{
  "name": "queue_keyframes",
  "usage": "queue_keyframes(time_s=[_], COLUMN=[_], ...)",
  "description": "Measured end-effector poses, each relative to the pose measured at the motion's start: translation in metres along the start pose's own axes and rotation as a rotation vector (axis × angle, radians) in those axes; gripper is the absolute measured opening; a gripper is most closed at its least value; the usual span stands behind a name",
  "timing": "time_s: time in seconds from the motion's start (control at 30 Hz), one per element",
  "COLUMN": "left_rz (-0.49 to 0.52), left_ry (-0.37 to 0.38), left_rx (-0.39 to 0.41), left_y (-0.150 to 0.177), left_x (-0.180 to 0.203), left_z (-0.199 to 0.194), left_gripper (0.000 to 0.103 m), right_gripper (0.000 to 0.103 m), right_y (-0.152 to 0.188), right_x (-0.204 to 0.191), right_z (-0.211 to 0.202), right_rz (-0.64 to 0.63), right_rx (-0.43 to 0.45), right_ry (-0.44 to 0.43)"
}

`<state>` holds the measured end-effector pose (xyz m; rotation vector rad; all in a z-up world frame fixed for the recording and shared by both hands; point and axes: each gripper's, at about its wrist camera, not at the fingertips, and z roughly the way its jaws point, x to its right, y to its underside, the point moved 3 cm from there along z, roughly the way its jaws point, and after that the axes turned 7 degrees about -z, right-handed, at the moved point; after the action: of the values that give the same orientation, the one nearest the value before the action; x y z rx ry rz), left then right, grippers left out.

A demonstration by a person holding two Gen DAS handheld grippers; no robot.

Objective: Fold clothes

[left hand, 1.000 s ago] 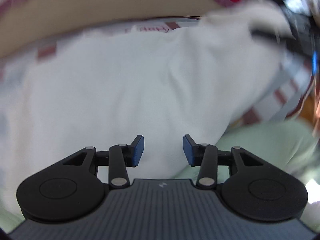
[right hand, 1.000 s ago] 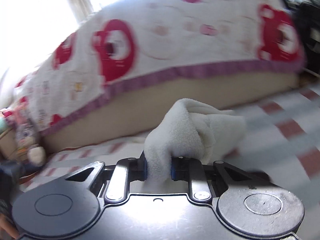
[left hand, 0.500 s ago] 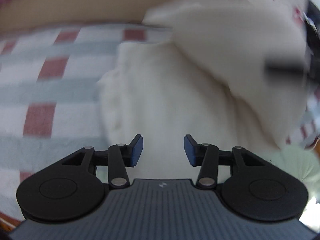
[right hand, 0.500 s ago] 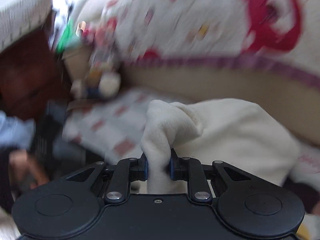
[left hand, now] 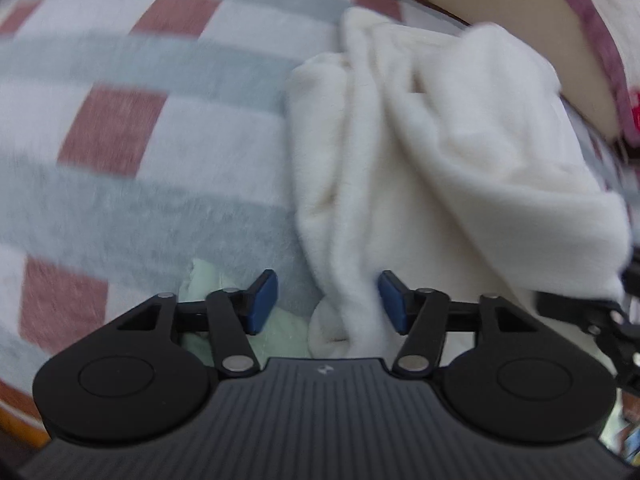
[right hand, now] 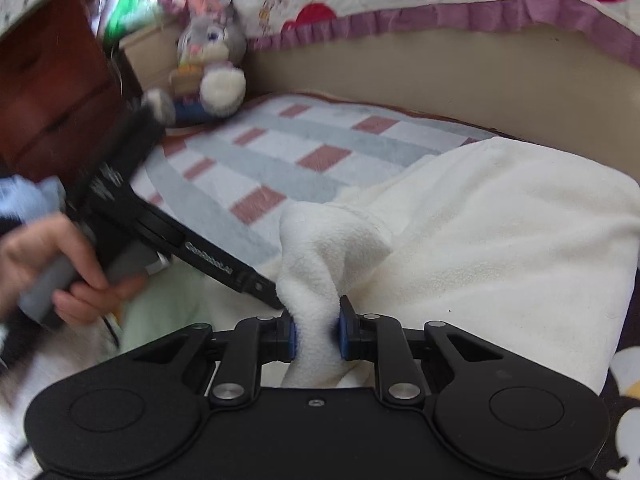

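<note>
The white fleece garment (right hand: 500, 240) lies bunched on a checked blanket (right hand: 280, 148) of grey bands and red squares, spread in front of a bed with a purple-frilled quilt (right hand: 460, 16). One part of the fleece drapes wide and fairly flat towards the bed; another is gathered into a thick ridge. The right tongs (right hand: 316, 334) are clamped on that ridge, pinching a fat roll of fleece between the blue pads, which looks like a way to lift or drag one edge over the rest. The left tongs (left hand: 324, 302) stand apart, blue pads either side of a hanging fold of the same fleece without squeezing it; I judge they are placed to take a second hold so the cloth can be pulled straight between two points. In the right wrist view a hand (right hand: 52, 264) grips the left tool's handle just beside the pinched ridge. A pale green cloth (left hand: 280, 336) peeks out beneath. A plush rabbit (right hand: 212, 60) sits at the blanket's far corner.
</note>
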<state>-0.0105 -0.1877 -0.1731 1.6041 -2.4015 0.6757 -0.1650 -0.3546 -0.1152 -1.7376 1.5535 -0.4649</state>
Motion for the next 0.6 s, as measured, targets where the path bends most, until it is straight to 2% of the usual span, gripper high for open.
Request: queue_keyframes(time_s=[0.13, 0.17, 0.2, 0.23, 0.3, 0.4, 0.53, 0.6], left_rz=[-0.013, -0.017, -0.02, -0.023, -0.03, -0.076, -0.157, -0.171], left_ry=[0.053, 0.067, 0.08, 0.093, 0.12, 0.174, 0.275, 0.329], left_rx=[0.03, 0.037, 0.045, 0.052, 0.067, 0.107, 0.116, 0.116], left_y=[0.002, 0.002, 0.003, 0.003, 0.004, 0.002, -0.005, -0.008], left_x=[-0.001, -0.001, -0.002, -0.002, -0.003, -0.013, -0.031, -0.032], left_z=[-0.011, -0.013, -0.016, -0.019, -0.024, -0.038, -0.044, -0.044], left_gripper=[0.052, 0.036, 0.027, 0.023, 0.022, 0.022, 0.022, 0.022], right_gripper=[0.023, 0.023, 0.023, 0.023, 0.023, 0.022, 0.022, 0.022], right_y=[-0.014, -0.018, -0.023, -0.027, -0.035, -0.036, 0.0, 0.007], right_x=[-0.009, -0.012, -0.015, -0.018, -0.026, -0.051, -0.066, -0.067], right_z=[-0.008, -0.01, -0.013, -0.016, -0.022, -0.004, 0.043, 0.052], right_rz=[-0.019, -0.016, -0.013, -0.002, 0.009, -0.132, -0.284, -0.305], right_rx=[0.018, 0.035, 0.053, 0.077, 0.111, 0.025, -0.185, -0.221], right_ry=[0.012, -0.005, -0.021, -0.049, -0.119, -0.094, 0.026, 0.048])
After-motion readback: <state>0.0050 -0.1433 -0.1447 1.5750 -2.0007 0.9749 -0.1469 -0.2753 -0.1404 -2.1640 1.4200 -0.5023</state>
